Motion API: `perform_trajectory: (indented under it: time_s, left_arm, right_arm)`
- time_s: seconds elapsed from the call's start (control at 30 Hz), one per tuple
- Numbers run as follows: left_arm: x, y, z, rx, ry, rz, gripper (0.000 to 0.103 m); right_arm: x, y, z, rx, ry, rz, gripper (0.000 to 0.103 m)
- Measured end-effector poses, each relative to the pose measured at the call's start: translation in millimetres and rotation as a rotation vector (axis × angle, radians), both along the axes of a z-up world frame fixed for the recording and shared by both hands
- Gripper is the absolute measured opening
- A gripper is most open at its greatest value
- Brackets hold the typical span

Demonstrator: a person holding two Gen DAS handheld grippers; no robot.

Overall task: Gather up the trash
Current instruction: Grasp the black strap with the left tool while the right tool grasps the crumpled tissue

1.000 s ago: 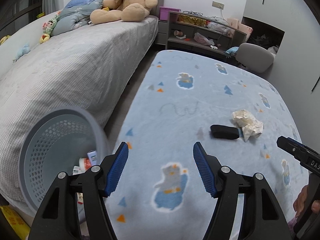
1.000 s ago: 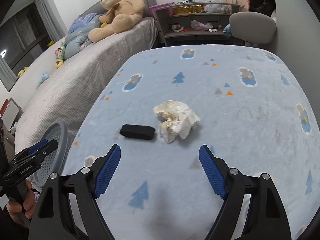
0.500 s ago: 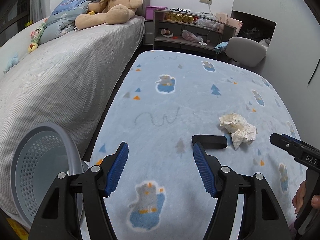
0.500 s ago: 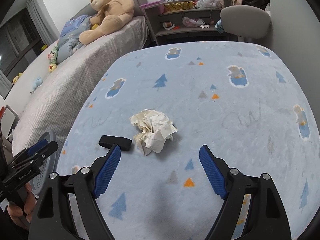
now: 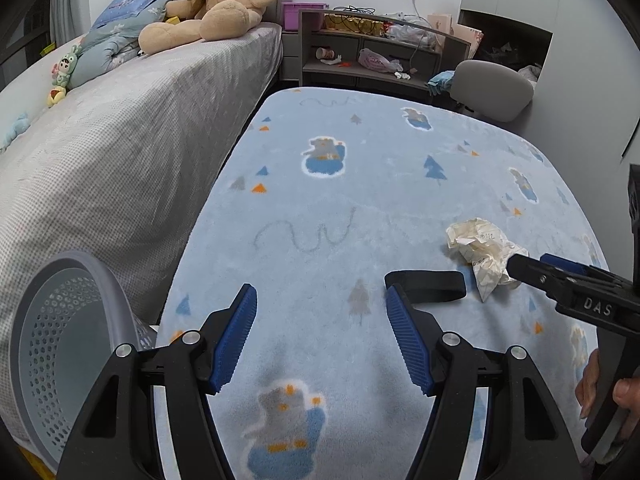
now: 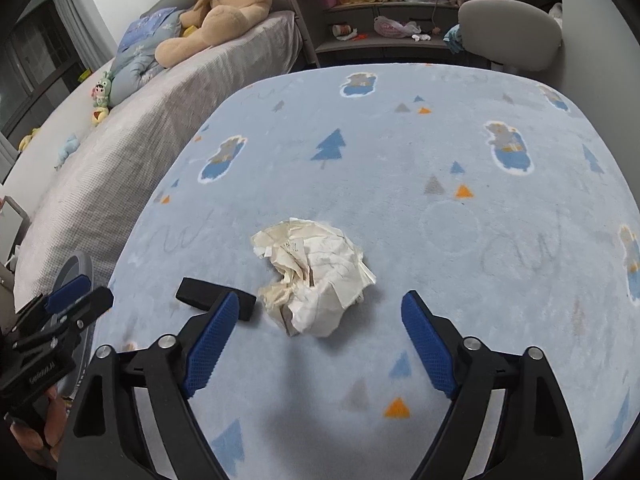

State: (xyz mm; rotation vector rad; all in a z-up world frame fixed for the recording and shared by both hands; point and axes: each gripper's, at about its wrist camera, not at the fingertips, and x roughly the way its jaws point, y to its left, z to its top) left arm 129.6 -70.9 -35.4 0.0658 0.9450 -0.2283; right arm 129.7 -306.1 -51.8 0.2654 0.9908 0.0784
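Covering most of the bedroom floor, a pale blue rug [image 6: 400, 208] printed with bears, trees and small triangles lies beside a bed [image 5: 120, 128] under a grey cover, where a tan teddy bear [image 5: 216, 4] sits near the headboard. A low grey shelf unit [image 5: 372, 52] cluttered with bags and cables stands at the far wall, a grey padded seat [image 5: 494, 88] next to it. A grey perforated wastebasket [image 5: 52, 344] is tipped toward the left gripper's camera at the rug's near left corner; its visible inside shows nothing. A crumpled ball of paper [image 6: 316, 276] lies on the rug, a flat black object [image 6: 212, 298] just to its left. The right gripper [image 6: 316, 340], jaws wide apart and just widened further, hangs close in front of the paper, not touching it. The left gripper [image 5: 320, 340], jaws also apart and empty, hovers over bare rug beside the black object.
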Motion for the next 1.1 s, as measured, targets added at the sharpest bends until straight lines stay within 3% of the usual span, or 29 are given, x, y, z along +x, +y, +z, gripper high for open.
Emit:
perform_trajectory:
  time_s: [0.3, 0.47, 0.6, 0.7, 1.1]
  left_arm:
    - [4.2, -4.2, -16.6, -0.002, 0.033, -0.014, 0.065]
    - [4.2, -8.8, -24.6, -0.007, 0.056, -0.028, 0.065]
    - [1.4, -13.6, -27.2, 0.002, 0.059, -0.044, 0.065]
    - [-0.3, -17.8, -27.7, 0.008, 0.06, -0.053, 0.065]
    - [4.0, -43.6, -38.3, 0.025, 0.063, -0.077, 0.065]
  right_arm:
    - [21.6, 5.4, -25.2, -0.051, 0.065, -0.008, 0.085]
    - [22.1, 4.7, -31.1, -0.061, 0.052, -0.01, 0.082]
    - [22.8, 6.9, -27.0, -0.045, 0.038, 0.013, 0.056]
    - [21.8, 10.0, -22.8, -0.049, 0.029, 0.028, 0.048]
    - [13.7, -12.1, 1.8, 0.066, -0.017, -0.009, 0.046]
